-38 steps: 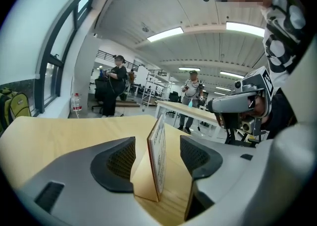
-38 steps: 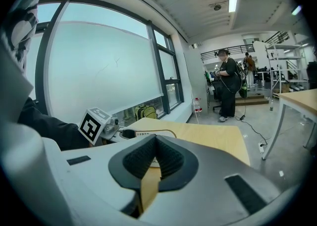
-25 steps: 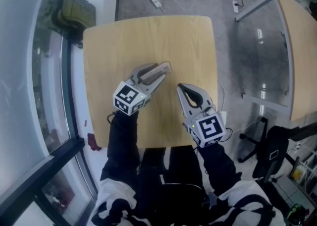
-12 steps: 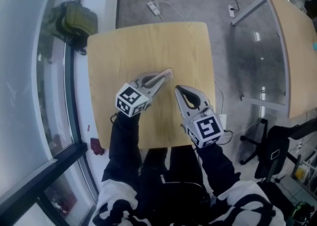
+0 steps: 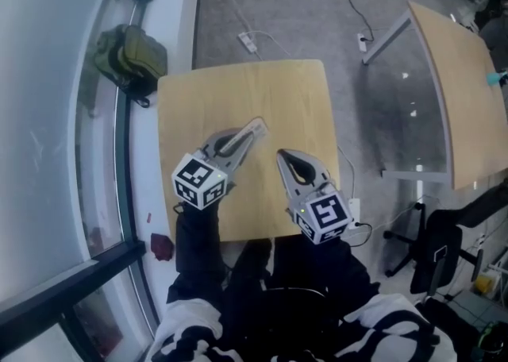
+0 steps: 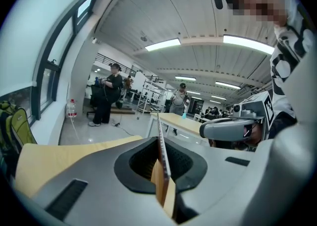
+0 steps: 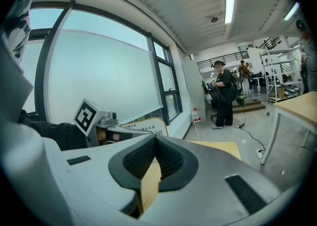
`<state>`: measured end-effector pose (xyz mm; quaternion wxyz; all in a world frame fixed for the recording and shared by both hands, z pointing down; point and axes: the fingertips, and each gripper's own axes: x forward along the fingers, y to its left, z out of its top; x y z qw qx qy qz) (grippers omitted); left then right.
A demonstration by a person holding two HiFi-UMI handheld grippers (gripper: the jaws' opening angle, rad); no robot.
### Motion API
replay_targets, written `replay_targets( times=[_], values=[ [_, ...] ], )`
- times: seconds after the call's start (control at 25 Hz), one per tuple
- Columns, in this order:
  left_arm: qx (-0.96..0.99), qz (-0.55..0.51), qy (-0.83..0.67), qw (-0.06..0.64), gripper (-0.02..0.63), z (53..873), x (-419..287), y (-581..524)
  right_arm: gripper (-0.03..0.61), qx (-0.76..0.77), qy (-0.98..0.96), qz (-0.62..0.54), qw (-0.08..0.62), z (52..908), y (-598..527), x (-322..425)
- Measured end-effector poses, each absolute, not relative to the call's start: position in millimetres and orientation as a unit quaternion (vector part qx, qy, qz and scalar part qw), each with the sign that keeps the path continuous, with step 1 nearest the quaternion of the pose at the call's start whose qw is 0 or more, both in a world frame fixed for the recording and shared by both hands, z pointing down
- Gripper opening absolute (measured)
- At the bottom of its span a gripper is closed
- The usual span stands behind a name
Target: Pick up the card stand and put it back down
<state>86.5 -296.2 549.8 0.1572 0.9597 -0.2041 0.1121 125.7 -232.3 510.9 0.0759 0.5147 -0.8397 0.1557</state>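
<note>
The card stand [image 5: 258, 125] is a thin clear plate with a printed card, and it sticks out past the tips of my left gripper [image 5: 242, 140] above the wooden table [image 5: 254, 86]. In the left gripper view the card stand [image 6: 159, 128] shows edge-on, pinched between the two grey jaws. The right gripper view shows the stand's printed face [image 7: 143, 126] beside the left gripper's marker cube. My right gripper [image 5: 283, 155] hovers just right of the left one, its jaws together with nothing between them [image 7: 156, 140].
A green backpack [image 5: 131, 55] lies on the floor by the window, left of the table. A white power strip [image 5: 248, 41] and cables lie beyond the far edge. A second table [image 5: 448, 90] stands at the right, and a black chair [image 5: 432, 253] stands near it. People stand far off.
The left jaws, open around the card stand a second ago, have come together on it. The head view has shifted, so the table sits lower and looks smaller. The right gripper stays beside it.
</note>
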Motion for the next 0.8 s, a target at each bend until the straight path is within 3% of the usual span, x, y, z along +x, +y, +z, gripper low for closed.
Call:
replay_targets(
  times=[0.48, 0.8],
  values=[
    [0.936, 0.069, -0.341, 0.059, 0.021, 426.8, 26.0, -251.4, 0.014, 0.518, -0.847, 0.110, 0.044, 435.5, -200.7, 89.0],
    [0.905, 0.028, -0.423, 0.033, 0.021, 383.7, -11.4, -213.7, 0.014, 0.546, -0.832, 0.092, 0.038, 404.8, -182.0, 71.8]
  ],
)
